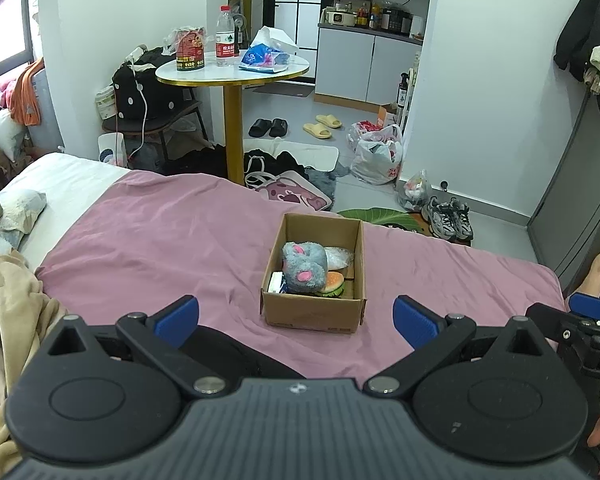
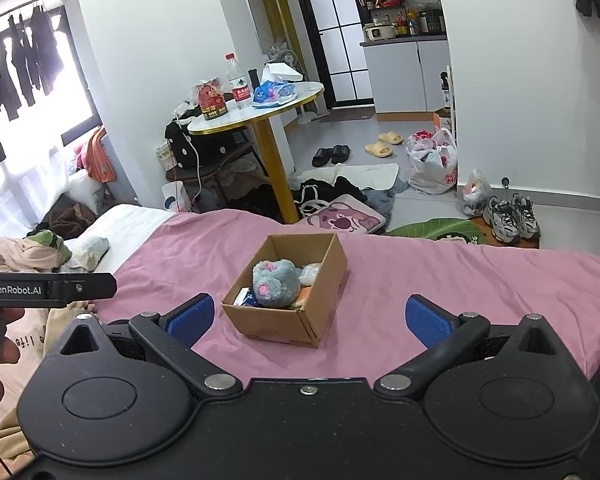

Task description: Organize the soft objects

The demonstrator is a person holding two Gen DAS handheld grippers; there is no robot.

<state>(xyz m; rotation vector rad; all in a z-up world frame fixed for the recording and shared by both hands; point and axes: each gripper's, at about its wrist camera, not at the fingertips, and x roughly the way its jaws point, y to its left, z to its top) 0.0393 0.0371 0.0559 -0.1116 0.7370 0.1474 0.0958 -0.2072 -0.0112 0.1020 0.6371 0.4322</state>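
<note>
On the bed: a pink sheet (image 1: 172, 248) carries an open cardboard box (image 1: 314, 312), the only task container in view.
Box contents: a grey plush toy (image 1: 304, 266) with pink patches lies on top; under it a burger-shaped soft toy (image 1: 333, 283), a clear-wrapped pale item (image 1: 340, 258) toward the far end, and a small white and blue packet (image 1: 277, 282) at the near left corner.
Left gripper (image 1: 296, 318): spread wide and empty, held back from the near end of the box, touching nothing.
Right gripper (image 2: 308, 320): also wide apart with nothing between its fingers, just short of the box's near corner.
Done so far: judging by the layout, the soft items look gathered into the box; the pink sheet around it shows no loose toy.
Possibly left: crumpled beige fabric (image 2: 24, 254) and a pale pillow (image 2: 90, 252) lie at the bed's left side; whether they belong to the task cannot be told.
Stage estimate: near the end, or paused between items, with both grippers free.
Beyond the bed: a round surface (image 1: 232, 68) with bottles, and floor clutter, well apart from the box.
</note>
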